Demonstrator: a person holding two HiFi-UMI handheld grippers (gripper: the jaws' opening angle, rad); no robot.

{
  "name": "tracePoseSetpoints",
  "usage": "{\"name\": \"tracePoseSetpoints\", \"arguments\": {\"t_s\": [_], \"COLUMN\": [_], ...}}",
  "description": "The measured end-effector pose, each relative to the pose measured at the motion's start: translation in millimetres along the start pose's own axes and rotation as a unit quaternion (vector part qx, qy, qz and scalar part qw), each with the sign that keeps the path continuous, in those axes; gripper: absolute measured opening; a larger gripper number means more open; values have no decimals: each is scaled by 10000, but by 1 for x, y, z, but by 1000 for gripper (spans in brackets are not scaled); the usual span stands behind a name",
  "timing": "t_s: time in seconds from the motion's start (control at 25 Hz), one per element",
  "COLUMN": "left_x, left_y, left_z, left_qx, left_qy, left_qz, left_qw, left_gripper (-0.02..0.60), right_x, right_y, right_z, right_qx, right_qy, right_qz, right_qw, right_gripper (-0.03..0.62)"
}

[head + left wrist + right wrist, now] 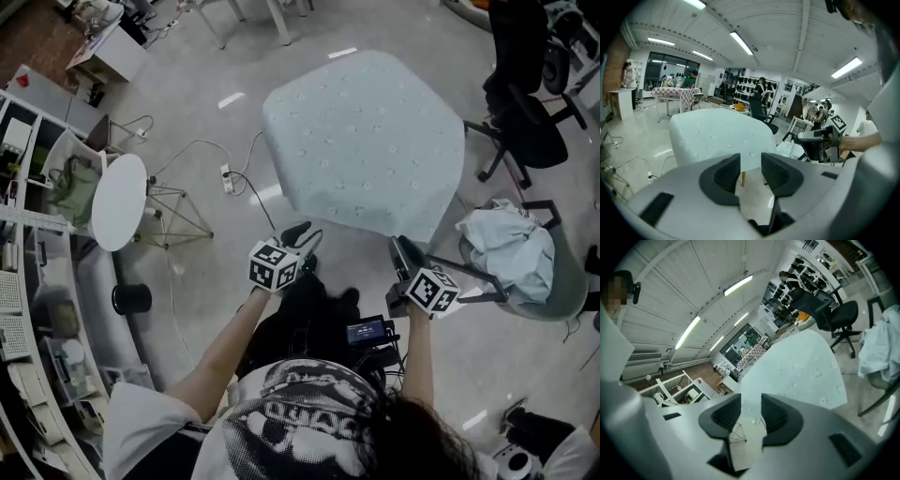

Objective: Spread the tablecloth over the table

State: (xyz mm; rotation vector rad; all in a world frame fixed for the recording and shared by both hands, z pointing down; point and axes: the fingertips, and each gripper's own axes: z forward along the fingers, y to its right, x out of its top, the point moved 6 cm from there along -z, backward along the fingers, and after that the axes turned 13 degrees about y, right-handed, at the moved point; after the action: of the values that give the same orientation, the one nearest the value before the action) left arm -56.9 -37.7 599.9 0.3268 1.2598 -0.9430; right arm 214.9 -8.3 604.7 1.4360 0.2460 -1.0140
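Note:
A pale blue tablecloth [366, 141] with small white flowers covers the whole table top, and its edges hang down the sides. Both grippers hover in the air short of the cloth's near edge and touch nothing. My left gripper [298, 234] is open and empty; between its jaws [751, 171] I see the hanging hem of the tablecloth [722, 136] and a wooden table leg. My right gripper [403, 248] is open and empty as well; along its jaws [751, 413] the tablecloth [801, 371] lies further off.
A round white side table [119, 200] on a wire frame stands to the left. A power strip [227, 178] with cables lies on the floor. To the right are a black office chair [525, 103] and a chair bearing a crumpled pale cloth [511, 248]. Shelves [28, 234] line the left.

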Motion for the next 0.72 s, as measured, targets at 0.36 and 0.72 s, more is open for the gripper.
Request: {"name": "tracePoseSetpoints", "arguments": {"t_s": [0.36, 0.72], "left_x": [43, 85], "left_y": [14, 6], "left_z": [-14, -21], "left_qx": [-252, -861], "left_qy": [88, 431], "left_qz": [677, 1125], "left_qw": [9974, 9890], "left_gripper": [144, 144], "right_x": [4, -7], "right_y": [-38, -80], "right_z": [0, 13], "right_qx": [235, 137], "right_qy": [151, 429], "right_qz": [-318, -425], "right_qw": [9991, 9981], "right_gripper": [123, 123]}}
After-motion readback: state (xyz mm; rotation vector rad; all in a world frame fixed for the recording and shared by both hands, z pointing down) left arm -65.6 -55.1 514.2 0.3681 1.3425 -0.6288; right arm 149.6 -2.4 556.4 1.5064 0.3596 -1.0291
